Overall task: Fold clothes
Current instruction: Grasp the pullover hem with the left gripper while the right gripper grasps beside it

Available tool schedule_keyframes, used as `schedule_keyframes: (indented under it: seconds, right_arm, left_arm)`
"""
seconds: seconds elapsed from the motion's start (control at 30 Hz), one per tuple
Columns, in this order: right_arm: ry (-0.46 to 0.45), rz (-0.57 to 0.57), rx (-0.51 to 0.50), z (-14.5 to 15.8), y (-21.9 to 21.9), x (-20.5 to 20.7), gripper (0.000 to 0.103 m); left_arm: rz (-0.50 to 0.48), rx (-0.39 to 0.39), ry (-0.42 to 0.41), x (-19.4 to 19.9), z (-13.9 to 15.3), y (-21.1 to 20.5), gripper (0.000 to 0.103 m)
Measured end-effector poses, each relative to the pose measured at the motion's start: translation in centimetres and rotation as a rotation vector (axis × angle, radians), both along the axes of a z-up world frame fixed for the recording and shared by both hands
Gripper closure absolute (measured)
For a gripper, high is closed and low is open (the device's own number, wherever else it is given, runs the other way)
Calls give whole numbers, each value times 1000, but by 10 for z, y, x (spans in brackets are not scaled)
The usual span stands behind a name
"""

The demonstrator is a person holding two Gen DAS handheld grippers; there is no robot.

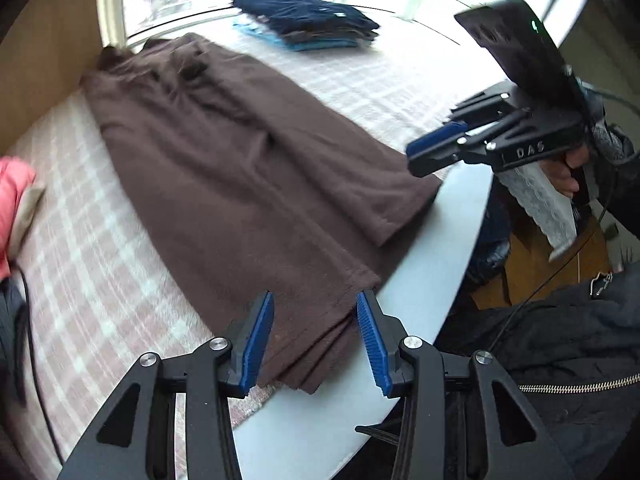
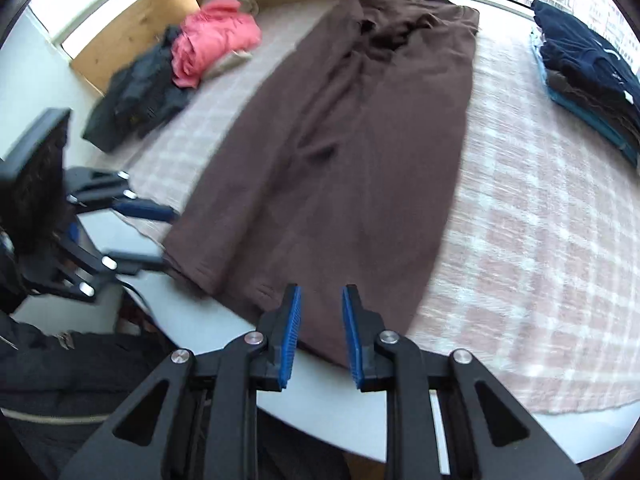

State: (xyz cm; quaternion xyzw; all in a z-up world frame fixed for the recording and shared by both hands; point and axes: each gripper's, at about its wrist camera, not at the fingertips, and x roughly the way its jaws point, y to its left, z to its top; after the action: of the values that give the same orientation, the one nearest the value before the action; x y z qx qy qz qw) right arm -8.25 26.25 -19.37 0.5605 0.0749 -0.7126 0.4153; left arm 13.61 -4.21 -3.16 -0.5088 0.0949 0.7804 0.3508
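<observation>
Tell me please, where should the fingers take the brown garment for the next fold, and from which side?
Likely at the near hem of the brown garment, at its two corners, coming from the bed's near edge. It lies flat and lengthwise away, and that hem hangs slightly over the edge.

A long brown fleece garment (image 2: 360, 152) is laid lengthwise along the checked pink bed (image 2: 520, 240), its hem at the near edge. A stack of folded dark clothes (image 2: 592, 80) is set at the far right edge, a pink padded jacket (image 2: 212, 40) near the far left corner.
</observation>
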Motion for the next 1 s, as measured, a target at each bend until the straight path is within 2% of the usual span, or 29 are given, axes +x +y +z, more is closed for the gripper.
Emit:
schedule_keyframes:
  seconds: [0.1, 0.13, 0.23, 0.3, 0.4, 0.5, 0.57, 0.67, 0.7, 0.77, 0.83, 1.0]
  right_arm:
    - [67, 4, -3, -1, -32, 5, 82]
    - [60, 10, -5, -5, -41, 2, 82]
    - [-44, 33, -2, -18, -55, -10, 82]
    - [-66, 53, 35, -18, -53, -11, 81]
    - [-121, 74, 13, -14, -40, -3, 81]
    - [-128, 71, 27, -12, -34, -1, 81]
    - [-123, 65, 27, -10, -33, -3, 81]
    - [-93, 73, 25, -5, -32, -4, 81]
    - [-76, 79, 24, -4, -31, -3, 81]
    - [-61, 84, 19, -6, -35, -5, 81]
    - [-50, 86, 12, -9, -40, -10, 81]
    - [-37, 75, -33, -10, -54, -43, 82]
  left_arm:
    - [22, 29, -48, -16, -11, 1, 63]
    - [33, 29, -54, -19, -14, 2, 63]
    - [43, 25, -70, -19, -16, 4, 63]
    - [-12, 24, -32, -5, -6, 9, 62]
    - [-97, -25, -6, 13, -6, 20, 60]
    - [-94, -60, -15, 14, -19, 27, 60]
    - [-72, -51, -22, 10, -23, 27, 63]
    - [-3, 8, -70, 0, -22, 17, 78]
    - [28, 40, -92, -3, -20, 10, 95]
    - [90, 98, -125, -9, -16, -2, 98]
    - [132, 119, -125, -10, -11, -10, 98]
    - [118, 151, -157, -4, -6, 0, 96]
